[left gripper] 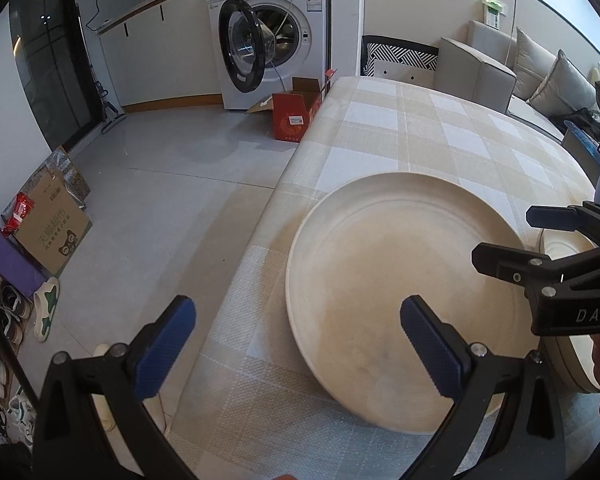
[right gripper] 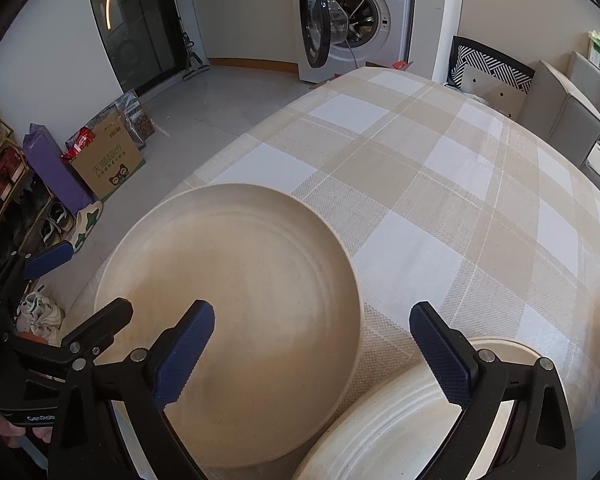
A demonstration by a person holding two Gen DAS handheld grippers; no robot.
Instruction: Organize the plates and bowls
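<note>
While both grippers are hovering with jaws spread wide and empty, the left gripper (left gripper: 296, 352) and right gripper (right gripper: 312, 354) are flanking a large beige plate (right gripper: 236, 312) lying near the checked table (right gripper: 440, 184) edge, seemingly readying a lift; a second plate (right gripper: 400, 420) is sitting just beside it.

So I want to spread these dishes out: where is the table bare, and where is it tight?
Bare checked tablecloth runs beyond the large plate toward the washing machine and sofa. The near corner is crowded: the large plate sits by the table's left edge, the smaller plate is close beside it, and both open grippers hang above.
</note>
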